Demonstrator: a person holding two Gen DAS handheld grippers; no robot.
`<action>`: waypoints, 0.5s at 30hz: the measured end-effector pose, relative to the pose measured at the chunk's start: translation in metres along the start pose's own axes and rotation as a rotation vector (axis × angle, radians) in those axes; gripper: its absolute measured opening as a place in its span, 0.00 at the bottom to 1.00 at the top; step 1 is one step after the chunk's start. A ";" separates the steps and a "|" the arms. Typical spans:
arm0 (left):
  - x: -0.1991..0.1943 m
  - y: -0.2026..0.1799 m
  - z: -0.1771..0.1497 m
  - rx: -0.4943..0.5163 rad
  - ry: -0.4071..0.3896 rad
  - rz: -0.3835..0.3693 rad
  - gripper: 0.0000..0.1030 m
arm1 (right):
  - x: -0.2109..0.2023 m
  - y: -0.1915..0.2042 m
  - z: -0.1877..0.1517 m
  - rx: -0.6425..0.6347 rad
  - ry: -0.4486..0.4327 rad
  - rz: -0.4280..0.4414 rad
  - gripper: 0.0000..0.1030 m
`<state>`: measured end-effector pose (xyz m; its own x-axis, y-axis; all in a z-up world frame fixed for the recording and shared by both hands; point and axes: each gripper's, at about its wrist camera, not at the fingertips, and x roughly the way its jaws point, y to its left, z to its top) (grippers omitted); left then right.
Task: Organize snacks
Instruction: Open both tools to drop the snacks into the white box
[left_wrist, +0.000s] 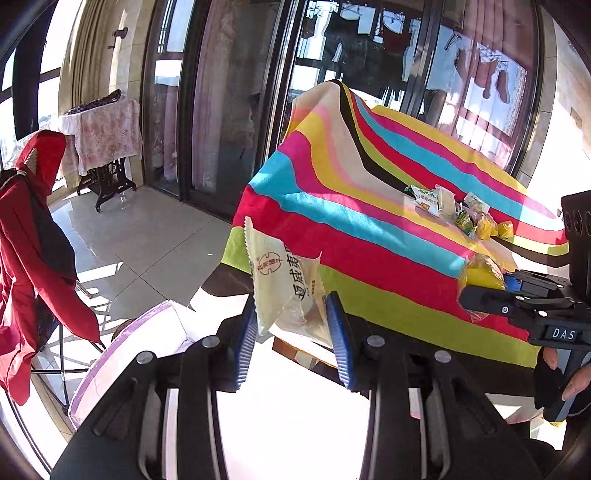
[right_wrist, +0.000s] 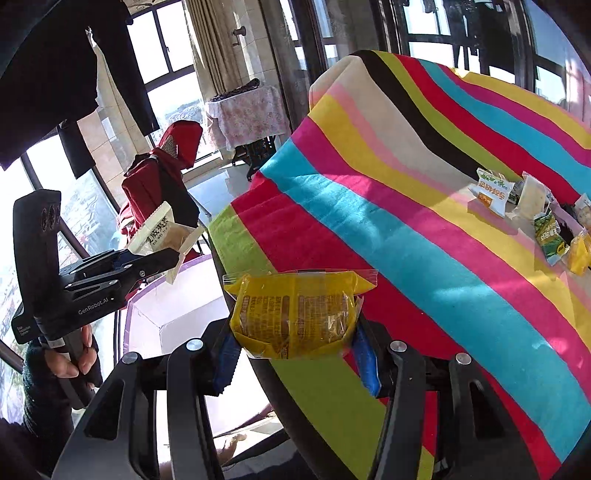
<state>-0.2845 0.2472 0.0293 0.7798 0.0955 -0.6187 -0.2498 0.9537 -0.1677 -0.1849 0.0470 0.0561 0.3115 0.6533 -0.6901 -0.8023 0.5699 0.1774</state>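
You're gripping a light, crinkly white snack packet (left_wrist: 284, 284) in the left hand-held gripper (left_wrist: 291, 325) and a soft yellow snack packet (right_wrist: 295, 314) in the right hand-held gripper (right_wrist: 295, 354), both at the counter's (right_wrist: 406, 258) edge above the white box (right_wrist: 173, 314), so pinch sealed edges.

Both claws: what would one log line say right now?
left claw: holds white snack packet | right claw: holds yellow snack packet | box: below

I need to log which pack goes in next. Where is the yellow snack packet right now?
The yellow snack packet is clamped in the right gripper, held above the near edge of the striped tablecloth, right of the white box.
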 end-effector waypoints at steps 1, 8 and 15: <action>-0.002 0.008 -0.005 -0.011 0.008 0.015 0.36 | 0.007 0.015 0.000 -0.033 0.015 0.023 0.51; 0.001 0.054 -0.046 -0.082 0.100 0.126 0.39 | 0.052 0.083 -0.024 -0.194 0.140 0.086 0.51; 0.004 0.072 -0.051 -0.112 0.112 0.350 0.92 | 0.064 0.099 -0.039 -0.231 0.147 0.172 0.74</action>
<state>-0.3288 0.3017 -0.0243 0.5705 0.3718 -0.7323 -0.5554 0.8315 -0.0105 -0.2645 0.1260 0.0025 0.0983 0.6418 -0.7606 -0.9363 0.3185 0.1477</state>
